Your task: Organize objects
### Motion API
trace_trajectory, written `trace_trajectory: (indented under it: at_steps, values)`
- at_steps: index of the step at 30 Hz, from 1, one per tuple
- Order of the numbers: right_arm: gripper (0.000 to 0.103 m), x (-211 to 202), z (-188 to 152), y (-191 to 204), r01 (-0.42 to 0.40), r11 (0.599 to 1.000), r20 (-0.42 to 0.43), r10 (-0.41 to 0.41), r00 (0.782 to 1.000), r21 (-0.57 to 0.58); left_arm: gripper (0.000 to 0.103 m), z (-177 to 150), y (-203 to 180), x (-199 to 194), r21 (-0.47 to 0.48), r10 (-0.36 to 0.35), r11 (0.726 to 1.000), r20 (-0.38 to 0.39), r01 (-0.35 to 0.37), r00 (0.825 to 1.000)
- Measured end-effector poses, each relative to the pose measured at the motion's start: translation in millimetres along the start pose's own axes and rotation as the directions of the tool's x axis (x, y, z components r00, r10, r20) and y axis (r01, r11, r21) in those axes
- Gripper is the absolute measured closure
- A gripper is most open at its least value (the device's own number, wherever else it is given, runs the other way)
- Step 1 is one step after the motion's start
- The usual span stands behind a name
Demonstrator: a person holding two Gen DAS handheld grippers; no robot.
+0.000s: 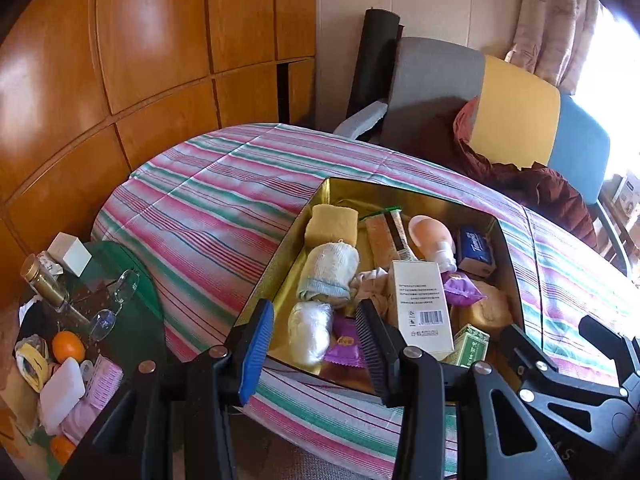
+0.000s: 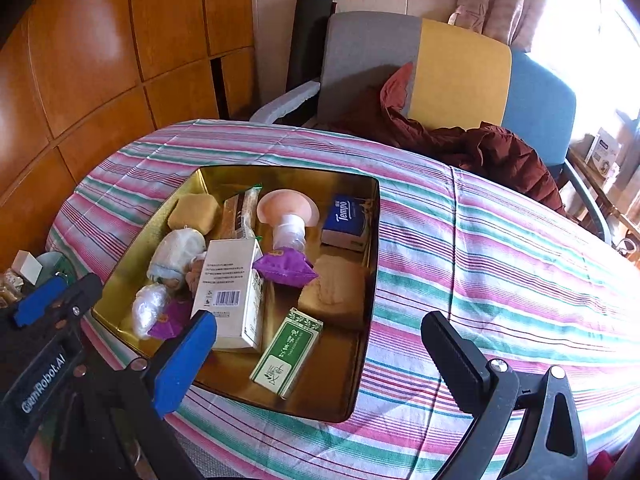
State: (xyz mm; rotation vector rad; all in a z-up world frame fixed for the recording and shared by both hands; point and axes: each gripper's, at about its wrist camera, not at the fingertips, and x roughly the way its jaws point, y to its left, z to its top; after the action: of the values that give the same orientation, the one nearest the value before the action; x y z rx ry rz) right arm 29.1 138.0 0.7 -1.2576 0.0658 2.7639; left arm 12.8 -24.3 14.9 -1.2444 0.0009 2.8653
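A gold tin box (image 1: pixel 280 264) (image 2: pixel 356 384) sits on the striped table and holds several items: a white carton (image 1: pixel 422 300) (image 2: pixel 230 288), a green packet (image 2: pixel 286 354), a blue Tempo tissue pack (image 2: pixel 346 218), purple sachets (image 2: pixel 284 266), rolled socks (image 1: pixel 330 268), a pink-capped bottle (image 2: pixel 288 216) and yellow sponges (image 2: pixel 336 292). My left gripper (image 1: pixel 316 344) is open and empty, over the box's near left edge. My right gripper (image 2: pixel 320 356) is open wide and empty, over the box's near edge.
The striped cloth (image 2: pixel 500 260) covers the table. A low green side table (image 1: pixel 132 280) at left holds glasses, a jar, an orange (image 1: pixel 68 346) and small packs. A chair with a dark red jacket (image 2: pixel 480 148) stands behind the table. Wooden wardrobe panels fill the left.
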Motion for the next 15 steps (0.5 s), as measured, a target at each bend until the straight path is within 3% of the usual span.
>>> trace_trajectory:
  at_steps: [15]
  values:
    - [0.0,-0.7,1.3,-5.6,0.002,1.0,0.008,-0.002,1.0,0.031,0.06,-3.2,-10.7,-2.2,0.033,-0.039,0.999,-0.007,0.039,0.999]
